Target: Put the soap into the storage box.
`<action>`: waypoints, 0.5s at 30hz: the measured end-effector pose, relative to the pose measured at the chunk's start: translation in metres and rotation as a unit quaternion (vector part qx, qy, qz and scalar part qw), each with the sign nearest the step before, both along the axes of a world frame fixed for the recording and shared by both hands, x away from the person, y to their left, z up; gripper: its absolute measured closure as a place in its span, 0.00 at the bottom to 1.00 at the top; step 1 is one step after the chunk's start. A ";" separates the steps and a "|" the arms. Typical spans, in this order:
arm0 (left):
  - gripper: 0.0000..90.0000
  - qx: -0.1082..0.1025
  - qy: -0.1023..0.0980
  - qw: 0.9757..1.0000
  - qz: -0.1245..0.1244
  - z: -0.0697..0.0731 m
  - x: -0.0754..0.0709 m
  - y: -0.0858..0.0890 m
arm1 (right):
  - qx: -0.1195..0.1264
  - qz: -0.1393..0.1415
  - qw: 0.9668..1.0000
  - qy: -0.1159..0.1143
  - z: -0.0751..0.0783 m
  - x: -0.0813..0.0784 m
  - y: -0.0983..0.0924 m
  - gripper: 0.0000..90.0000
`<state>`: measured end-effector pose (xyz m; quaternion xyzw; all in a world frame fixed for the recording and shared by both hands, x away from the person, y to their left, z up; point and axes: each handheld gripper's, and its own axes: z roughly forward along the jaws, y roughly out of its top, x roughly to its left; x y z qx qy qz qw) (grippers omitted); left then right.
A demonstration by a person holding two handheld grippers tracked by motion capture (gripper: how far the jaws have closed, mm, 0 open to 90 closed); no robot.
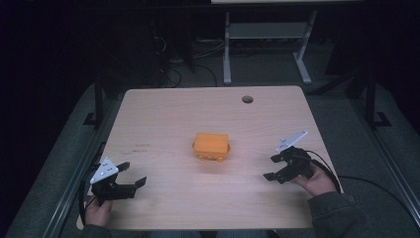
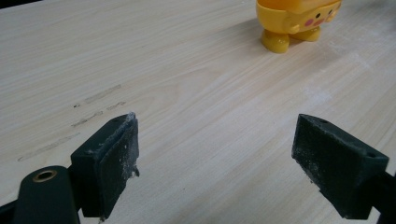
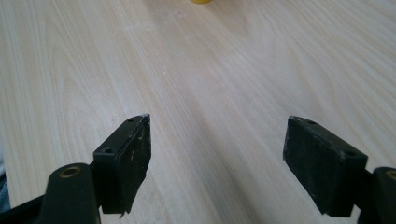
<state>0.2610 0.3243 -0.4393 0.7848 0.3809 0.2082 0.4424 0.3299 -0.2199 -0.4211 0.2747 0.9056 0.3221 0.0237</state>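
You are at the approach: the yellow toy [image 1: 212,147] stands mid-worktop [image 1: 163,114], well apart from both tools. Your left gripper [image 1: 130,174] and right gripper [image 1: 273,166] hold their jaws wide with nothing between them. Next, close in from both sides. No writing is readable.

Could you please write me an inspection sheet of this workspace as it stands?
Surface: light wooden table, with faint dark marks near the left side and a round hole at the far edge.
Job's things: yellow toy box on small feet, standing mid-table, touched by neither gripper.
Clutter: nothing seen.
Grippers: left gripper and right gripper both open and empty, at the near corners, pointing inward.
Cables: black cable trails from the right gripper off the table edge.
Surroundings: dark room, grey floor, another table's white legs behind.
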 end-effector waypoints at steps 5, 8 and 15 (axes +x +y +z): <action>0.16 0.002 0.002 1.000 0.000 -0.001 0.001 0.000 | 0.004 -0.006 1.000 0.000 -0.005 -0.006 -0.006 0.26; 0.16 0.004 0.003 1.000 -0.001 -0.001 0.001 -0.001 | 0.005 -0.008 1.000 -0.001 -0.007 -0.009 -0.009 0.26; 0.16 0.006 0.004 1.000 -0.002 -0.003 0.001 -0.002 | 0.013 -0.017 1.000 -0.001 -0.015 -0.018 -0.017 0.26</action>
